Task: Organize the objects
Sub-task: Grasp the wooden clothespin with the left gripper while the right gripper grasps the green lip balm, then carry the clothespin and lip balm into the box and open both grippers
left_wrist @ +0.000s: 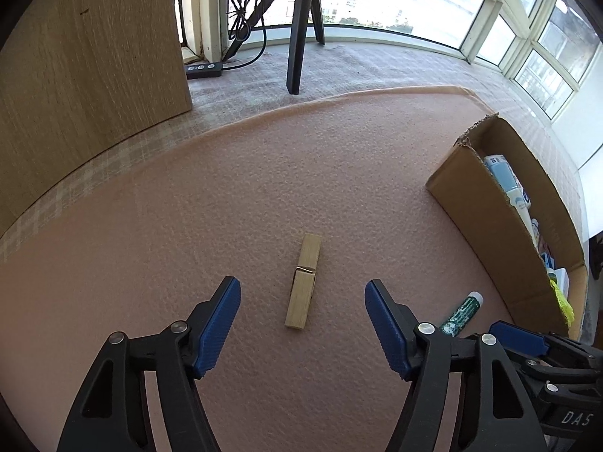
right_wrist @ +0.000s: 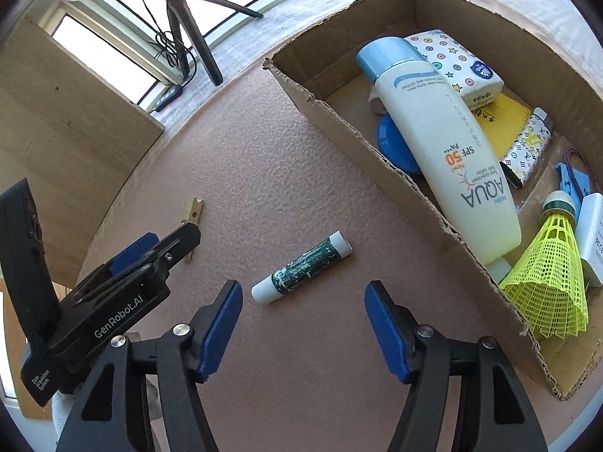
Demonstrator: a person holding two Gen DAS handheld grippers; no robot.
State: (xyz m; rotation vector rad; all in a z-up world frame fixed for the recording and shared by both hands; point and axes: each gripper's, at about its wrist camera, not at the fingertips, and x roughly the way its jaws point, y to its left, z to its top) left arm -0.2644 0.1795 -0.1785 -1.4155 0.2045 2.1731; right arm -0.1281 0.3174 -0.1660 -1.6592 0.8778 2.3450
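Clothespin (left_wrist: pixel 303 281) lies between the spread left gripper (left_wrist: pixel 302 297) fingers; the right gripper (right_wrist: pixel 303 297), also apart, faces the lip-balm tube (right_wrist: pixel 301 267).

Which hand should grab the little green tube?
The right gripper: it is open, with the green tube just ahead between its fingers. The left gripper faces the clothespin.

I am seeing one clothespin (left_wrist: pixel 303 281), one lip balm tube (right_wrist: pixel 301 268), one cardboard box (right_wrist: pixel 361 128), one shuttlecock (right_wrist: pixel 550 275).
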